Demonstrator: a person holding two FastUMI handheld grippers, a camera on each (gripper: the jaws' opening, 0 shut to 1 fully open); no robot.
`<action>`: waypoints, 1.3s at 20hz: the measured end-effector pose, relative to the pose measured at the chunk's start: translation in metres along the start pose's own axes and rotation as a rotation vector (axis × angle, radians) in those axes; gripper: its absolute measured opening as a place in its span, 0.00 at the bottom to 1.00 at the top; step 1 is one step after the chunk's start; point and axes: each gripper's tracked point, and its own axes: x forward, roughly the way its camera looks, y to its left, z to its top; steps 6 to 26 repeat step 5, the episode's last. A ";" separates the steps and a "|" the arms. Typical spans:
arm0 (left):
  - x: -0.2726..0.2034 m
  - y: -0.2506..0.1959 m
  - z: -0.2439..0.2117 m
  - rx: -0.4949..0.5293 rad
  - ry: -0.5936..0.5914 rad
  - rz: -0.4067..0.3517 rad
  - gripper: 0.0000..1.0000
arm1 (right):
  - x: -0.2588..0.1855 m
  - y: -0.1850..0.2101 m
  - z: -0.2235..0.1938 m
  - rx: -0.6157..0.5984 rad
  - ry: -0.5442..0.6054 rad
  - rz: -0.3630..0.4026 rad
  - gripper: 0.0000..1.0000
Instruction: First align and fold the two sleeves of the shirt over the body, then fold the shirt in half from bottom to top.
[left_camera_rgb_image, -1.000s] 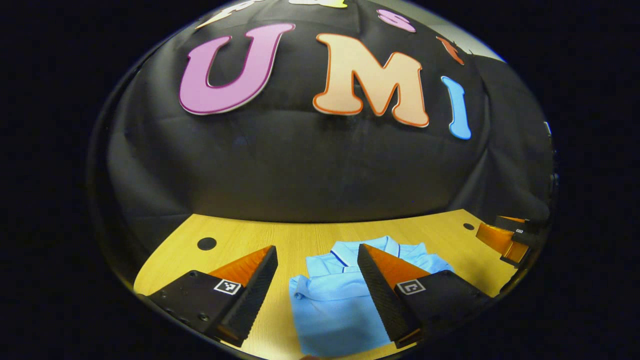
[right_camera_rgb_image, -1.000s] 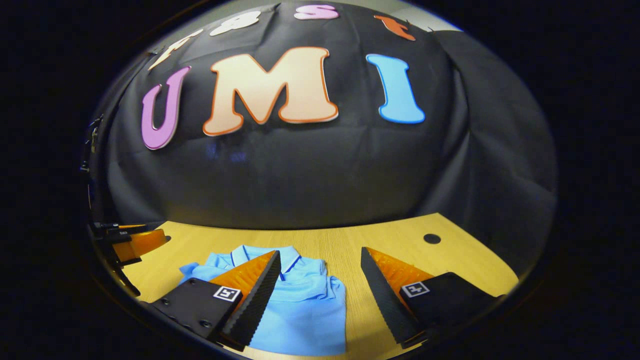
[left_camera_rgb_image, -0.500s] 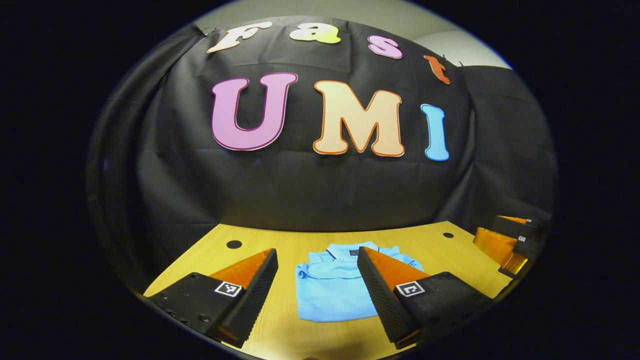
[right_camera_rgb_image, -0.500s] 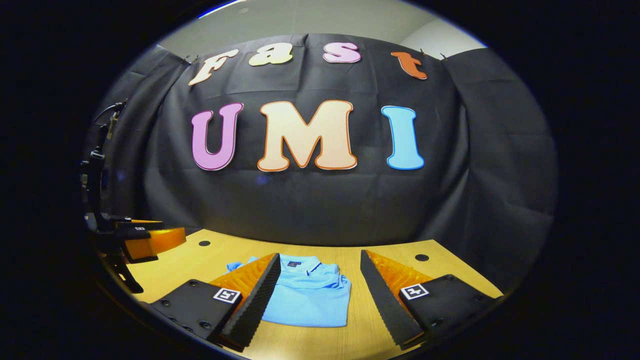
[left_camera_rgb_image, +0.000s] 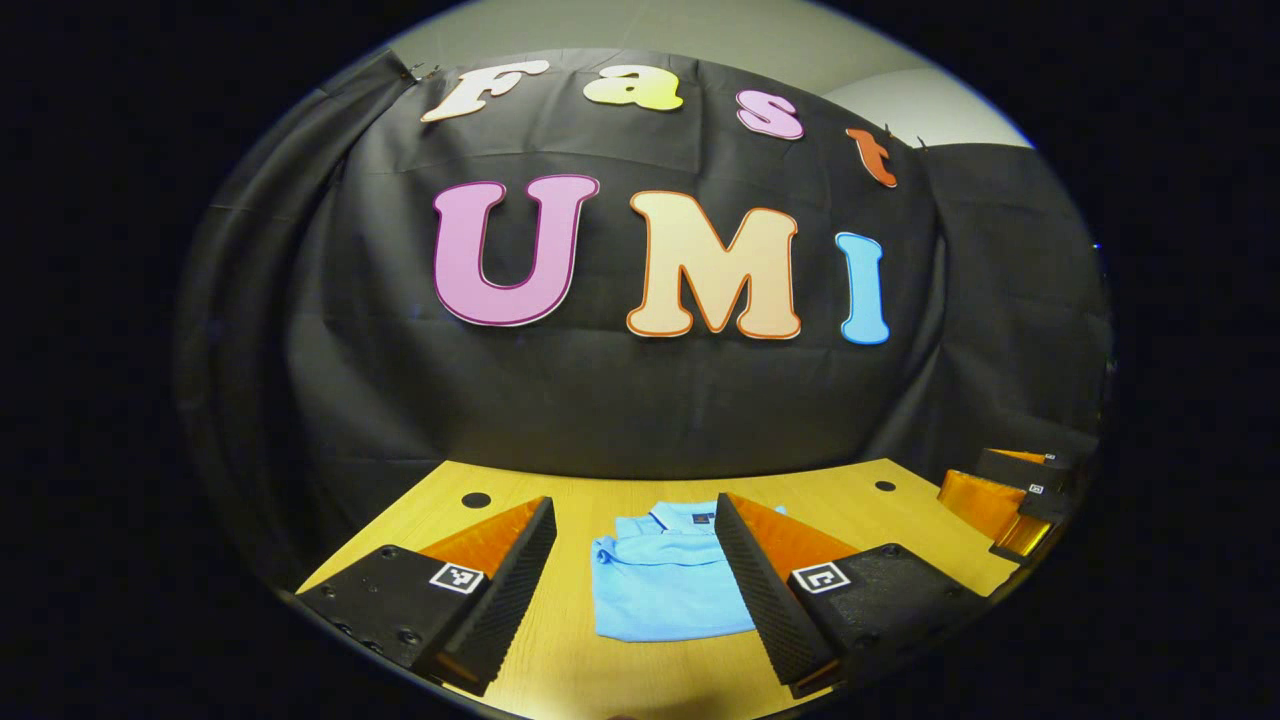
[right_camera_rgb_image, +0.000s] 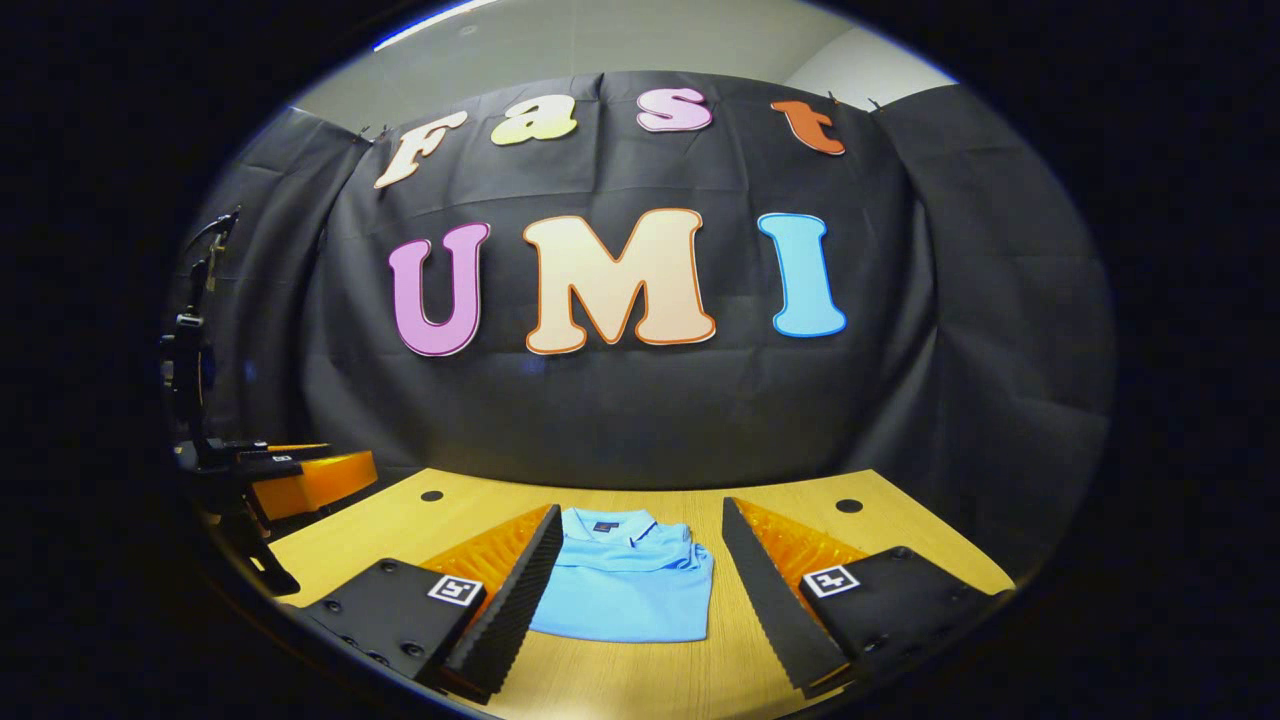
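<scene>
At the bottom of the left gripper view, the left gripper (left_camera_rgb_image: 635, 585) stands with its two fingers spread wide and nothing between them but air. Just beyond them the light blue shirt (left_camera_rgb_image: 665, 580) lies flat on the wooden table (left_camera_rgb_image: 560, 660), folded into a compact rectangle with the collar on the far side; the fingers do not touch it. In the right gripper view the right gripper (right_camera_rgb_image: 640, 590) is likewise wide open and empty, and the shirt (right_camera_rgb_image: 625, 590) lies past its fingertips, slightly toward its left finger. Farther off, each view catches the other gripper at its edge: the right one (left_camera_rgb_image: 1010, 495) and the left one (right_camera_rgb_image: 300, 475), apparently held above the table's sides. Behind the table hangs the black cloth wall (right_camera_rgb_image: 620, 420).
</scene>
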 end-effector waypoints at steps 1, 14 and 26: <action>0.000 -0.001 0.002 0.005 -0.006 0.001 0.95 | 0.001 -0.001 0.004 -0.007 -0.009 -0.003 1.00; -0.005 -0.002 0.009 0.014 -0.017 -0.004 0.95 | -0.001 0.000 0.016 -0.014 -0.034 -0.002 1.00; -0.005 -0.002 0.009 0.014 -0.017 -0.004 0.95 | -0.001 0.000 0.016 -0.014 -0.034 -0.002 1.00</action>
